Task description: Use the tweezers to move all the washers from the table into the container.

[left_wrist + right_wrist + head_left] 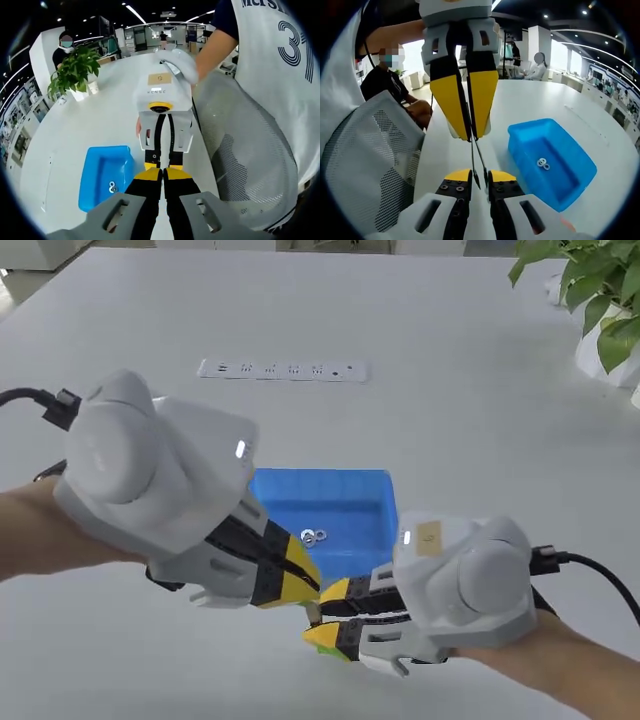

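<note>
Head view, left to right: the left gripper (305, 578) has a white body held in a hand, with yellow-tipped jaws pointing right and down, clenched together. Farther up the white table (450, 430) lies a white power strip (283, 370). At centre, a blue container (372, 486) sits just beyond the two grippers' tips. Two washers (314, 536) lie close together on its floor. Next comes the right gripper (320, 615), jaws pointing left, meeting the left one almost tip to tip, in front of the container's near wall. In the far right corner is a potted plant (590, 285). Right gripper view: the tweezers (473, 155) come out of the left gripper's closed yellow jaws, which grasp their upper end. The two thin legs spread slightly and end between the right gripper's own jaws. Those jaws stand narrowly apart on either side of the legs; cannot tell whether they press on them. The container lies to the right of the tweezers, apart from them.
</note>
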`<state>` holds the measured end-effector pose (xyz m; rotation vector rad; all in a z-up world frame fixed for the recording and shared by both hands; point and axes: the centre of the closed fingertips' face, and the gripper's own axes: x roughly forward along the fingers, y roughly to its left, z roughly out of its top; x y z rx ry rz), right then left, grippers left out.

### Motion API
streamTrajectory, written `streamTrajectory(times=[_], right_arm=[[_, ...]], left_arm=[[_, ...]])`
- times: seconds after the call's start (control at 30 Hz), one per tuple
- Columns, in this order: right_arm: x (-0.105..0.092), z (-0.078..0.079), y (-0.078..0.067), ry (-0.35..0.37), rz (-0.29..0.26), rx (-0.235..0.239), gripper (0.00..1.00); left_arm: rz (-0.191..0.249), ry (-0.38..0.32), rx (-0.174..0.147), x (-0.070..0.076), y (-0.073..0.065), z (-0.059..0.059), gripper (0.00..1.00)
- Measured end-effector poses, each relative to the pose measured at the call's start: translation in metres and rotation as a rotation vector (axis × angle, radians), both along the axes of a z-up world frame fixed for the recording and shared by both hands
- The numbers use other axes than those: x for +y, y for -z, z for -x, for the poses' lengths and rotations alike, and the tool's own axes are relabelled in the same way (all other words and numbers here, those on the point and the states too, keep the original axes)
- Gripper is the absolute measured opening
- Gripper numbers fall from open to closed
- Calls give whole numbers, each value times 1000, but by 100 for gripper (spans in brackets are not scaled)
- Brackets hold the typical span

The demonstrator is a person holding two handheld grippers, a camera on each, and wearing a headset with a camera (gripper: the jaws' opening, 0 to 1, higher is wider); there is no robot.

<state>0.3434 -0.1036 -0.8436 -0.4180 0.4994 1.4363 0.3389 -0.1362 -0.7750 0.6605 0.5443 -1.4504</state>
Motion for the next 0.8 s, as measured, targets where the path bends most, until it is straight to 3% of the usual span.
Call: streamTrajectory(times=[0.27, 0.8], right_arm=[[-2, -3, 10, 2, 11, 10, 13], [1, -5, 15, -1, 5, 35, 12]], left_arm=[[-16, -2, 19, 1, 12, -2, 5], [-17, -4, 36, 0, 15, -6, 5]])
